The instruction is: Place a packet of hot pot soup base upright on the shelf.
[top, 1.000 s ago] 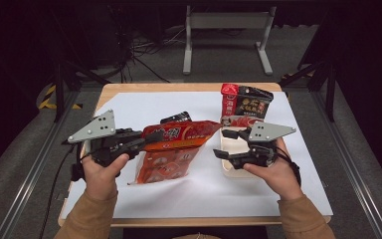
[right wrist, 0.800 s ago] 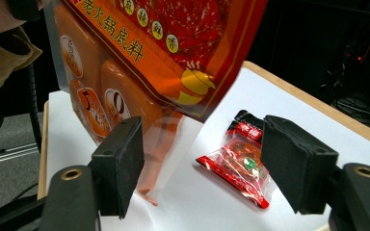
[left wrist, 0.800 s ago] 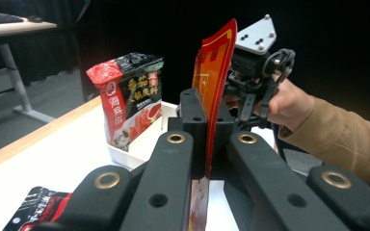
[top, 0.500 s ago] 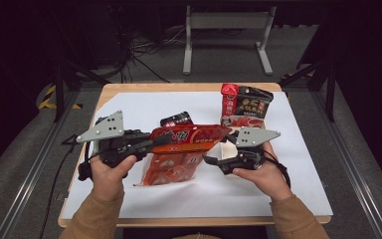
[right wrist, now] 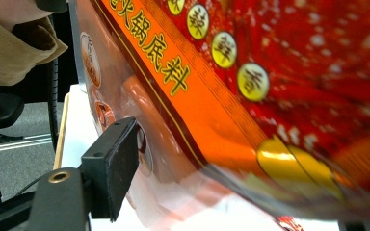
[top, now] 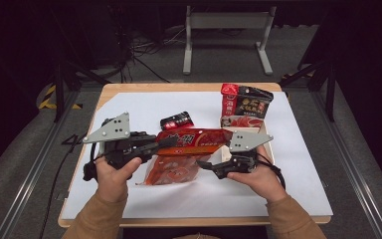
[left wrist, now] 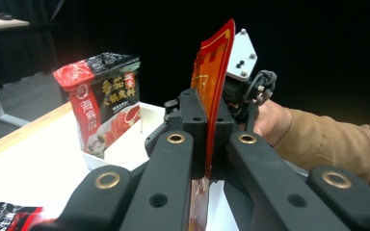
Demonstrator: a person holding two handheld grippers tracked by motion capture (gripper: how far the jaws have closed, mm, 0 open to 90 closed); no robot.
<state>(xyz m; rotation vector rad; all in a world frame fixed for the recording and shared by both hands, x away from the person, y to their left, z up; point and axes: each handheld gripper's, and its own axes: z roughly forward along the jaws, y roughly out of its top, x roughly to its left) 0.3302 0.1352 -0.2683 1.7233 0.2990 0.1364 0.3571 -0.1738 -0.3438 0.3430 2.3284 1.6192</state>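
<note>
A large red and orange pouch (top: pixel 194 141) hangs above the white sheet at the table's middle. My left gripper (top: pixel 168 143) is shut on the left end of its top edge. In the left gripper view the pouch's edge (left wrist: pixel 217 62) stands upright, pinched between the jaws of the left gripper (left wrist: pixel 206 120). My right gripper (top: pixel 202 164) sits low at the pouch's right side, jaws open. In the right gripper view the pouch (right wrist: pixel 250 96) looms close, beside one black finger (right wrist: pixel 112 168); the other finger is hidden.
A black and red packet (top: pixel 246 102) stands in a white tray (top: pixel 267 133) at the back right. A small black and red sachet (top: pixel 176 120) lies behind the pouch. The white sheet (top: pixel 129 107) covers most of the wooden table.
My left gripper has lifted the pouch and carried it a little to the right. My right gripper has moved left from the tray to the pouch's lower right side.
</note>
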